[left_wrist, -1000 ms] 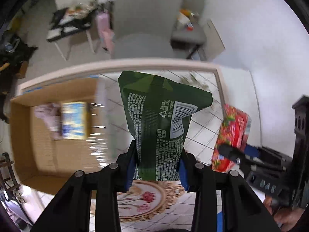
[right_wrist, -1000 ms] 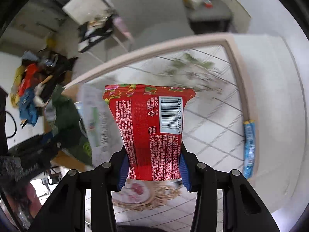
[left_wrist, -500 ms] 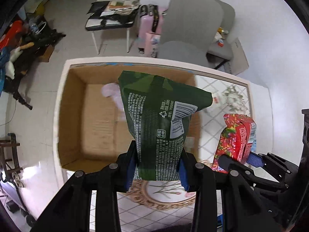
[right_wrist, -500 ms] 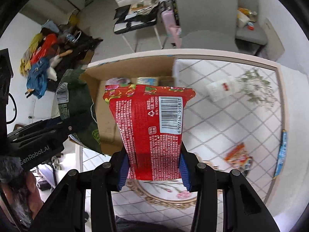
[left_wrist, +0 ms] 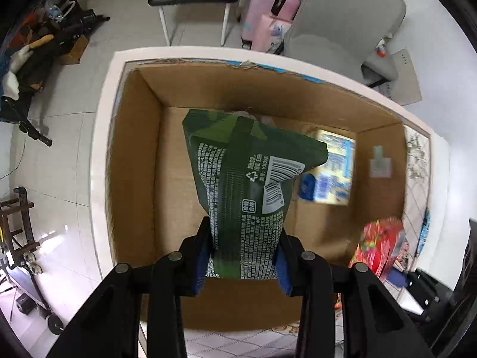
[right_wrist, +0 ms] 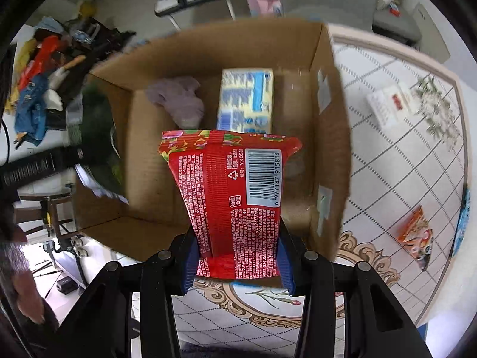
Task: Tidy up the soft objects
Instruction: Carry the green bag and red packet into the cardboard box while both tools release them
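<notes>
Nearest in the left wrist view, left gripper clamped on the lower end of a green packet, blue pads pressing both sides, packet standing up and tilted slightly right above the open cardboard box. In the right wrist view, right gripper likewise clenched on the bottom of a red packet, barcode facing the camera, held over the near right part of the same box. Just beyond the grippers, bare cardboard floor on the left half of the box — open room there, with the near wall directly below the green packet. Farther in, a blue and yellow pack lying against the far right side and a crumpled pale cloth beside it, left of it, near the far wall. Right of the box, on the patterned tabletop, an orange packet near the right edge and a white pack farther back — both well apart from the box. Beyond the table edge, a grey chair and a pink suitcase on the tiled floor.
</notes>
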Motion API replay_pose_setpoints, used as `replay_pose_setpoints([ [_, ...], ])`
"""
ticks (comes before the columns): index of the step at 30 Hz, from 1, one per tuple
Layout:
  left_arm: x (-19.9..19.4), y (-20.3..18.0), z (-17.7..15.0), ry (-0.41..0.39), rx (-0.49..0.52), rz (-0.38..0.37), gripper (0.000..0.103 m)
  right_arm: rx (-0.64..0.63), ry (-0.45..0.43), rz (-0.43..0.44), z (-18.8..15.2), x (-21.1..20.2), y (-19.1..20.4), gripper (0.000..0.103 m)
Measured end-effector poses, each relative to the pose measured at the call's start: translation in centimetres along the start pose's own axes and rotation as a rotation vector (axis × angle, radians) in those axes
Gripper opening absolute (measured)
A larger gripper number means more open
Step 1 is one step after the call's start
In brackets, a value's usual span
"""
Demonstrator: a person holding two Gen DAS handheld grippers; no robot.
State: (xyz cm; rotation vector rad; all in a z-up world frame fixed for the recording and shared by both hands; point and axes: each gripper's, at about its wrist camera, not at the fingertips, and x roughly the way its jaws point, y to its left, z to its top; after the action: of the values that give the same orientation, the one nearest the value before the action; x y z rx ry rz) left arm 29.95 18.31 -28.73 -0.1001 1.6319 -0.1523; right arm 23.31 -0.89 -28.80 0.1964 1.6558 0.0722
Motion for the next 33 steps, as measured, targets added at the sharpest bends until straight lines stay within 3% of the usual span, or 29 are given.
replay_pose_setpoints([
  [7, 4.4, 0.4, 3.9, 0.064, 0.02, 0.056, 0.035, 0.04, 0.08, -0.039, 1.0, 4.8, -1.3, 0.047],
  [14, 6.2, 0.5, 5.8, 0.111, 0.032, 0.108, 0.035, 0.039, 0.117, -0.049, 1.6, 6.5, -1.6, 0.048],
  [16, 5.9, 0.6, 5.9, 0.112, 0.019, 0.11, 0.036, 0.038, 0.14, -0.041, 1.7, 6.8, -1.5, 0.051],
  [21, 4.3, 0.4, 6.1, 0.089, 0.023, 0.119, 0.045, 0.039, 0.123, -0.024, 2.0, 5.7, -0.7, 0.072],
  [33, -0.8, 0.9, 2.5, 0.003, 0.016, 0.087, 0.049, 0.008, 0.07, -0.018, 0.4, 2.5, 1.2, 0.072],
])
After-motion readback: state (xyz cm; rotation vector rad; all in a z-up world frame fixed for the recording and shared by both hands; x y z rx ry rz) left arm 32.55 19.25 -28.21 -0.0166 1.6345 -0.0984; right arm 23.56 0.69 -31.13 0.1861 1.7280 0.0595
